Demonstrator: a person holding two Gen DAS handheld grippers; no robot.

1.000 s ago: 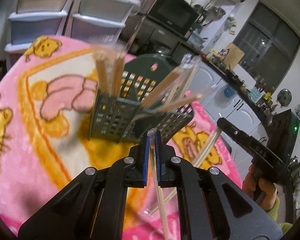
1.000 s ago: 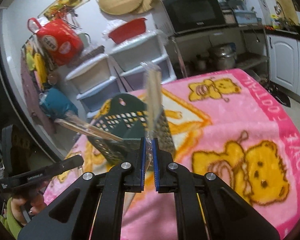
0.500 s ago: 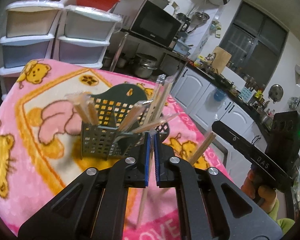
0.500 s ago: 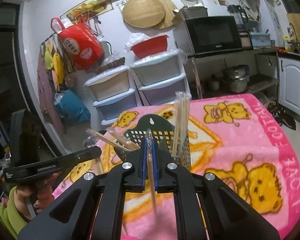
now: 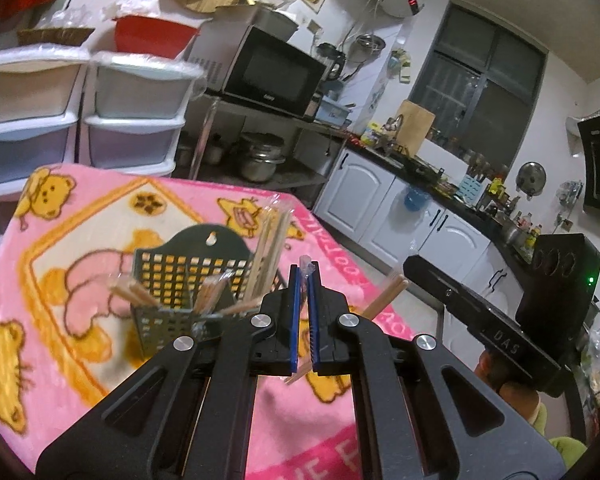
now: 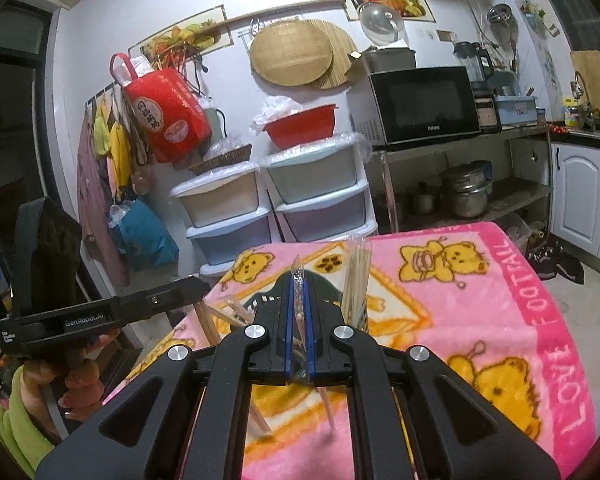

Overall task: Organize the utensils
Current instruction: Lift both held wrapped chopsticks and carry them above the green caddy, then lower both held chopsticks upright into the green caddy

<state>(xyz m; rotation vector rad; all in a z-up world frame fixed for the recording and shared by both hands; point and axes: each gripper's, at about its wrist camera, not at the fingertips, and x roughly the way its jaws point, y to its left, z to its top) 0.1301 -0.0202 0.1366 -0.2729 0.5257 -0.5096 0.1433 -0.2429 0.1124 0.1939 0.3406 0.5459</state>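
Note:
A dark green perforated utensil holder [image 5: 180, 280] stands on the pink blanket and holds several wrapped wooden chopsticks [image 5: 270, 248]. My left gripper [image 5: 304, 276] is shut on a plastic-wrapped chopstick pair [image 5: 309, 270], raised above and to the right of the holder. My right gripper [image 6: 298, 286] is shut on another wrapped chopstick pair [image 6: 298, 276], held above the holder [image 6: 332, 292], which is mostly hidden behind its fingers. The right gripper's body [image 5: 500, 336] shows at the right of the left wrist view, with chopstick ends [image 5: 384, 300] sticking out beside it.
The pink bear-print blanket [image 6: 480, 320] covers the table. Plastic drawer stacks [image 6: 276, 208] stand behind it, and a microwave [image 6: 424, 104] sits on a metal shelf. White kitchen cabinets [image 5: 380, 188] run along the right. The other gripper [image 6: 100, 316] shows at left.
Both grippers have lifted up and back from the holder, each still holding its wrapped chopsticks. The holder now looks smaller and lower in both views.

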